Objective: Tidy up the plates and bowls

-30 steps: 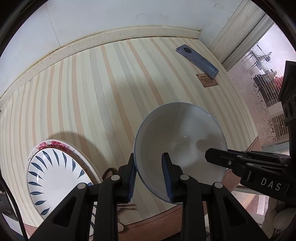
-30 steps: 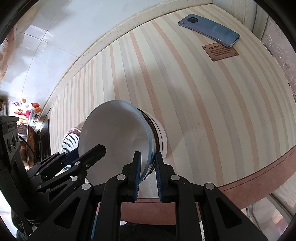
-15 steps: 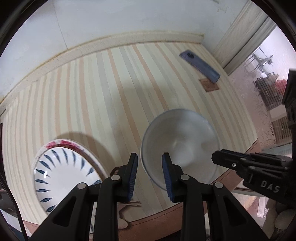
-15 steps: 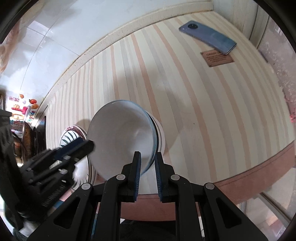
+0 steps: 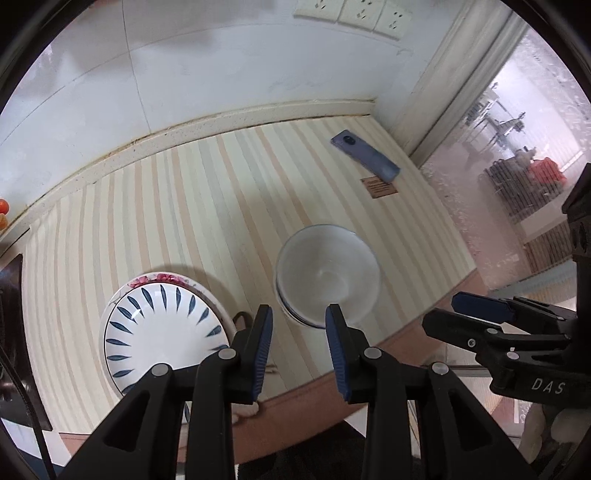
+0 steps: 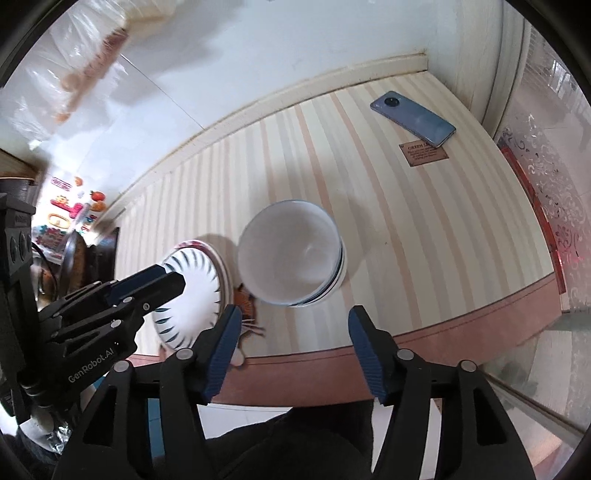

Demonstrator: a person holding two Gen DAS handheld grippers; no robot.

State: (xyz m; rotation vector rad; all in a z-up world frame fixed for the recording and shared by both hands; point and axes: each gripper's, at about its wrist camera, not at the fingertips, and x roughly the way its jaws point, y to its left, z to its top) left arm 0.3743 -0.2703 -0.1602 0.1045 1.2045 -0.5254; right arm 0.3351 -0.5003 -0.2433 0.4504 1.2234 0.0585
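A stack of white bowls with thin blue rims (image 5: 328,277) (image 6: 291,254) stands on the striped table near its front edge. To its left lies a stack of plates, the top one white with blue leaf marks (image 5: 162,332) (image 6: 192,291), a red-flowered rim showing beneath it. My left gripper (image 5: 299,347) is open, raised above the table just in front of the bowls, empty. My right gripper (image 6: 291,350) is open wide, also raised and back from the bowls, empty. Each gripper shows in the other's view: the right gripper (image 5: 480,310) and the left gripper (image 6: 162,280).
A blue phone (image 5: 364,155) (image 6: 412,118) lies at the table's far right, beside a small brown label (image 5: 378,186) (image 6: 423,151). A white wall with sockets (image 5: 354,13) bounds the far side. The brown front table edge (image 6: 406,336) runs below the bowls. A small orange-patterned thing (image 6: 247,295) lies between plates and bowls.
Both grippers let go of the top bowl, which now rests on the stack. Both have risen and pulled back from the table; the right one has opened wide.
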